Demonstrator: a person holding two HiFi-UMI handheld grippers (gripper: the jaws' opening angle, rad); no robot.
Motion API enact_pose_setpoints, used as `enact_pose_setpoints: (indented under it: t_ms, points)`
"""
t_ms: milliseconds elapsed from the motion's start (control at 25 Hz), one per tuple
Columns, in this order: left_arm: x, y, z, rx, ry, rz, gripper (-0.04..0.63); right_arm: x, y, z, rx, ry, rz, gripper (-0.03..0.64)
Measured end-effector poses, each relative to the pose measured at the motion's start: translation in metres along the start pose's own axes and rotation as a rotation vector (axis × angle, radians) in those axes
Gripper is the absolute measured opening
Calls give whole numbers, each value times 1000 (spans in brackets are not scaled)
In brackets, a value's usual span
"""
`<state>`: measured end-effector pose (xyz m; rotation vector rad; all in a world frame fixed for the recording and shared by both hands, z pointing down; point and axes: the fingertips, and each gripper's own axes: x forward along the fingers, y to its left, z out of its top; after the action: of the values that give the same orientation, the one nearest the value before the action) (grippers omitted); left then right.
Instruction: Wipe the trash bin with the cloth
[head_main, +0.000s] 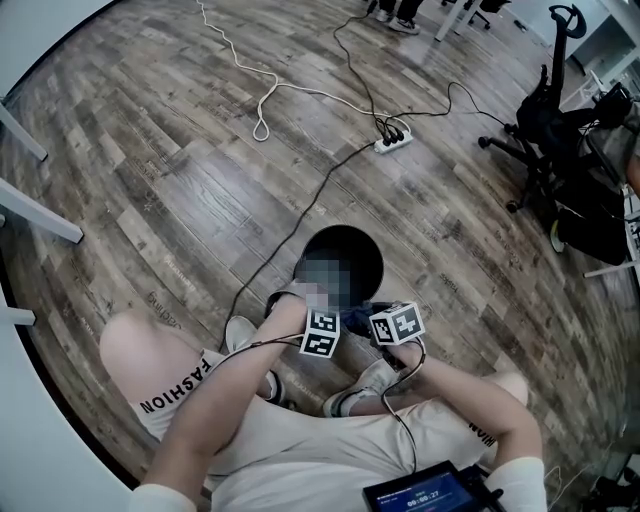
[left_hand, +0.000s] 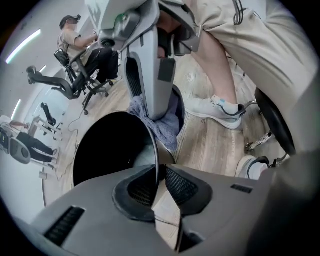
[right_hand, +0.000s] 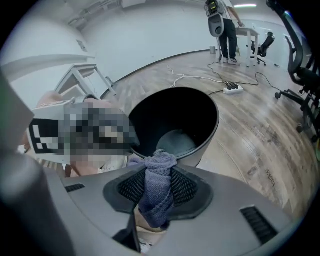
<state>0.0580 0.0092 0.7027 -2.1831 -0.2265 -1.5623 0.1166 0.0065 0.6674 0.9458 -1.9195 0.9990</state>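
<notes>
Left tool (left_hand: 159, 182) pinches the near rim of the trash bin (right_hand: 216, 120), upright on floor (head_main: 200, 180). Right tool (right_hand: 160, 176) clamps bunched blue cloth (right_hand: 157, 197) just above that rim, bin mouth ahead and below.

one black round trash bin (head_main: 355, 245). one blue-grey terry cloth (right_hand: 159, 187) at the bin's near rim. two grey grippers, left gripper (left_hand: 159, 181) and right gripper (right_hand: 156, 196), at that same rim. two white sneakers (head_main: 238, 333) just beside the bin. one white power strip (head_main: 393, 143) well beyond the bin.
</notes>
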Motion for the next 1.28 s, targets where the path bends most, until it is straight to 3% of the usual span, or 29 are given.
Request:
enact_pose_setpoints:
  t_ms: [160,600,800,960,1280]
  points:
    - [0,-2,3,20,-4,8,63,12,-8,-5,-57,7,-32,126]
    - [1,-1,12,-18,-22,2,55,93,-53,-42,-170,70,-94,126]
    - [2,0,14,-32,-25,6,55,140,-71,-61,-143,54,-106,126]
    - [2,3,13,-45,-23,4,54,156,-80,-63,-159,49,-174,126]
    - [2,0,14,-49,-23,11,54,188,-82,-99,-4,109,-192,126]
